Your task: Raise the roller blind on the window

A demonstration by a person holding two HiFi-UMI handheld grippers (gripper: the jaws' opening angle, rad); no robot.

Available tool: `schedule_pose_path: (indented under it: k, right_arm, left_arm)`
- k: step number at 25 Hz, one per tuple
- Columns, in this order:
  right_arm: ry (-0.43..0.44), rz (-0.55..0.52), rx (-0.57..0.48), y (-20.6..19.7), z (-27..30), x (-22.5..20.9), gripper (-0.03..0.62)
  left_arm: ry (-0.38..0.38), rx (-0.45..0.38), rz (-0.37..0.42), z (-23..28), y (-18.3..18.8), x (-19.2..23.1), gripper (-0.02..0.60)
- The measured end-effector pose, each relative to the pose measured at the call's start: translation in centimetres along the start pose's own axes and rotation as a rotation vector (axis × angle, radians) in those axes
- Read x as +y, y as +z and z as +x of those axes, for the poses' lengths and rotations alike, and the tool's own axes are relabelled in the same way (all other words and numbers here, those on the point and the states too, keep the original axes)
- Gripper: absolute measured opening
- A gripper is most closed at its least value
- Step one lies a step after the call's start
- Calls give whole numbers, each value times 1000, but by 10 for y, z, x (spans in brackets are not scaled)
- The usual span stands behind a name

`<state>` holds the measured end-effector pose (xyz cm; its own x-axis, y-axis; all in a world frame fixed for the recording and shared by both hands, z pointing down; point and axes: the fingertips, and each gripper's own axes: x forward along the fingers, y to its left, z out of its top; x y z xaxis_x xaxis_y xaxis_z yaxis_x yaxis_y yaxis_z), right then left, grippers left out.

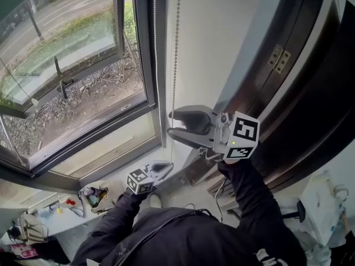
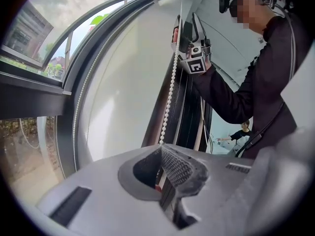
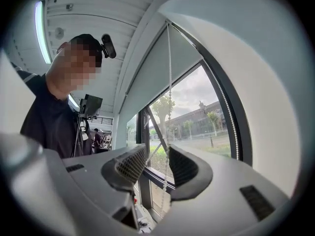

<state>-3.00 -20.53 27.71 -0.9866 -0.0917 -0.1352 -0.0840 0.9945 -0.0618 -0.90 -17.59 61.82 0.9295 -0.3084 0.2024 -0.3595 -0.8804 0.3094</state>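
Slender white beaded cord point(image 1: 176, 49), smooth wall point(image 1: 211, 37)

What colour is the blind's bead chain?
White: the bead chain shows best in the left gripper view.

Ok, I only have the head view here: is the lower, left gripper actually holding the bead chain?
Observer: Yes. In the left gripper view, the left gripper has its jaws together on the bead chain, which runs up from them.
Operator: And the right one, higher up?
Observer: The right gripper is not gripping. Its view shows the chain hanging between parted jaws, with a gap beside it.
Operator: How far up is the blind?
Observer: The right gripper view shows the roller blind covering only the top of the window; the glass below is uncovered.
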Motion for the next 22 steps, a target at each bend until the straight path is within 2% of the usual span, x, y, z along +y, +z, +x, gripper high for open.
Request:
schedule_pose_path:
  k: [6, 12, 18, 22]
  right_arm:
    - [-6, 26, 26, 4, -1, -10, 12]
    - [8, 71, 100, 2, -2, -13, 6]
    - [-24, 1, 157, 2, 0, -13, 6]
    - [-48, -17, 158, -4, -4, -13, 6]
  left_arm:
    - [-6, 0, 0, 3, -3, -3, 8]
    - [8, -9, 2, 2, -3, -3, 8]
    - [24, 48, 45, -9, -4, 9, 27]
    - [59, -56, 10, -33, 32, 20, 64]
